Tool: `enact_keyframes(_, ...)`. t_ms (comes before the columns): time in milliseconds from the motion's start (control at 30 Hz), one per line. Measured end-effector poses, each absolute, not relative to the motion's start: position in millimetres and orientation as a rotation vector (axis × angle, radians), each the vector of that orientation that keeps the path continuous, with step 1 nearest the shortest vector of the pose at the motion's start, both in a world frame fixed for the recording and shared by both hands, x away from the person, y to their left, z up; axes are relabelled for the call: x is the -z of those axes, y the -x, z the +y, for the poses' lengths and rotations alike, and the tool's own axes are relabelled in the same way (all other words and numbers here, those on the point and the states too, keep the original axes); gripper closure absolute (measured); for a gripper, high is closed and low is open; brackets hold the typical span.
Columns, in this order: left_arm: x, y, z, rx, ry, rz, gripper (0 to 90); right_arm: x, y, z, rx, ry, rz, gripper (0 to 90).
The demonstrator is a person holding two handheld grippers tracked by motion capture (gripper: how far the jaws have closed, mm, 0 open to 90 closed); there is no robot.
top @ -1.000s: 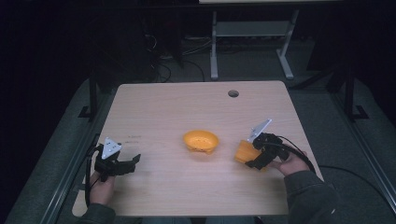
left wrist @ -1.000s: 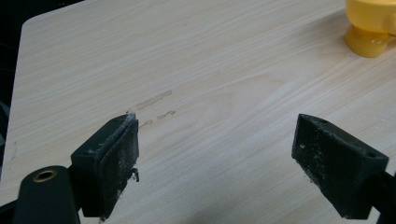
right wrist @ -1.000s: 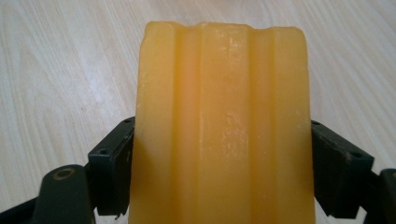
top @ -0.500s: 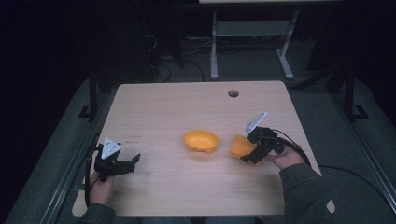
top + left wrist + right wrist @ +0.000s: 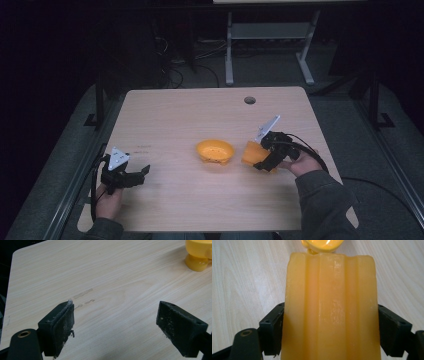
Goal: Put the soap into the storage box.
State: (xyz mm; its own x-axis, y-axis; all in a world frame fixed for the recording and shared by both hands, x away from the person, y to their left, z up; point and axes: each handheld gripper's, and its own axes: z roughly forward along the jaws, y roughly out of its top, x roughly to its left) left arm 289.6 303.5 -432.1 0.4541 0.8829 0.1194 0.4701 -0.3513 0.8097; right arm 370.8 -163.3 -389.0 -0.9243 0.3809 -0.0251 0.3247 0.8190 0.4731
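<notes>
An orange bowl (image 5: 215,150) sits near the middle of the wooden table (image 5: 180,115); its foot also shows as the bowl (image 5: 198,252) at the top right of the left gripper view. Just right of it my right gripper (image 5: 264,161) is shut on an orange ribbed cup (image 5: 253,154), held tilted toward the bowl. In the right gripper view the cup (image 5: 329,307) stands between both jaws, with the bowl (image 5: 322,245) just beyond it. My left gripper (image 5: 141,175) rests low at the table's front left, open, with bare table between its fingers (image 5: 61,325).
A round cable hole (image 5: 249,100) lies near the table's far edge. Behind the table stands a white metal frame (image 5: 267,35) with cables on the dark floor. Wide bare wood lies between the left gripper and the bowl.
My right gripper has carried the orange cup leftward, closer to the bowl. The left gripper has stayed in place.
</notes>
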Motion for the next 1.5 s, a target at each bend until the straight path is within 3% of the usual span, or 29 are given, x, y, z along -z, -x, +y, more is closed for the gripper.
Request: enact_keyframes(1500,431,-290,305,-0.732,-1.978,1.126,14.1,363,-398,-114,-0.731,-0.414,2.900,20.4)
